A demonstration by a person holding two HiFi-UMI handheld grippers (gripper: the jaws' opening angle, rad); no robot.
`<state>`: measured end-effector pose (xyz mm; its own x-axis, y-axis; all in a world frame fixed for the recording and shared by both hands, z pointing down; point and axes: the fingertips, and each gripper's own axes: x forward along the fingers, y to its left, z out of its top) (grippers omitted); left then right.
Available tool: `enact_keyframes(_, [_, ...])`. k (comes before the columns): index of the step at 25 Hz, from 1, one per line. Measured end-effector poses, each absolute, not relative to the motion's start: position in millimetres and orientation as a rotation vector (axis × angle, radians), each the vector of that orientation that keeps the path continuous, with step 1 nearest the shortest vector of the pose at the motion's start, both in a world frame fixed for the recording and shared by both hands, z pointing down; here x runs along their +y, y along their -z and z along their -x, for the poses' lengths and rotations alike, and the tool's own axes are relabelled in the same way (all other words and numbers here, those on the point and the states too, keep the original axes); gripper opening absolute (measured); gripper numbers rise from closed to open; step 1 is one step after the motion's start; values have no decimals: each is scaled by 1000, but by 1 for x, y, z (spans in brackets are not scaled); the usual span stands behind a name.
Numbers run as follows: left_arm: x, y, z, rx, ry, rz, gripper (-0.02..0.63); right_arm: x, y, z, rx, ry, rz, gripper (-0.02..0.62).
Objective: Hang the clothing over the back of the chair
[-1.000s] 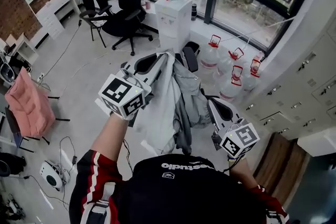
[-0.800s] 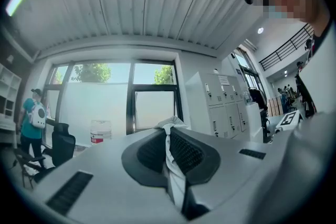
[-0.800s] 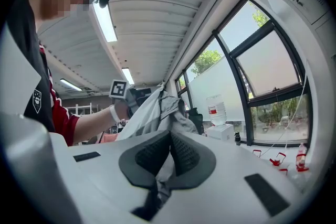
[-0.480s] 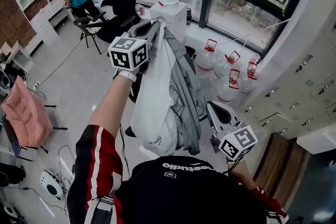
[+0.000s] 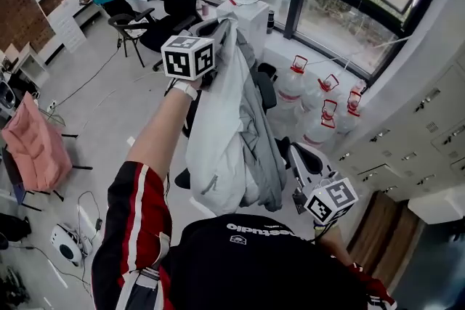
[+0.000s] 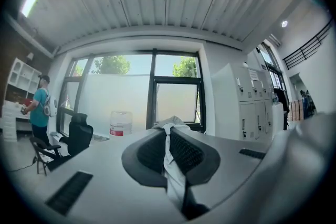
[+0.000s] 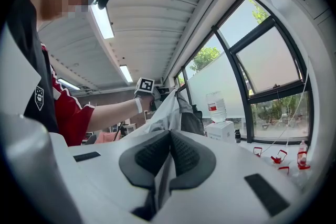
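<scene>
Clothing (image 5: 229, 134) hangs lengthwise downward — left gripper (image 6: 168, 134) clamps its top (right gripper (image 7: 169, 139) pinches a lower edge).

The clothing (image 5: 232, 127), a pale grey-white jacket bunched with a darker grey garment, hangs long and crumpled mid-scene. Its top is pinched in the left gripper (image 6: 168, 131). Just behind it, slightly right, stands the black chair (image 5: 267, 89), mostly hidden.

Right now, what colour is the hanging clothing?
The clothing is light grey with darker grey, clearest in the head view.
</scene>
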<state>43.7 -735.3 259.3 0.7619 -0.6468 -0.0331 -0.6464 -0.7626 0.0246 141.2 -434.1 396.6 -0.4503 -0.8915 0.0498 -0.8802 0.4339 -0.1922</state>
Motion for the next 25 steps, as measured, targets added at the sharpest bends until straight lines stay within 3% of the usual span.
enact_keyframes(14, [-598,-376,0,-803,-147,-2859,28,-440,-404,-113,2702,317,1502,12])
enact_keyframes(25, [-538,-415,19,-1038,-536,-2937,31,-434,-403,-101,2747,315,1429,12])
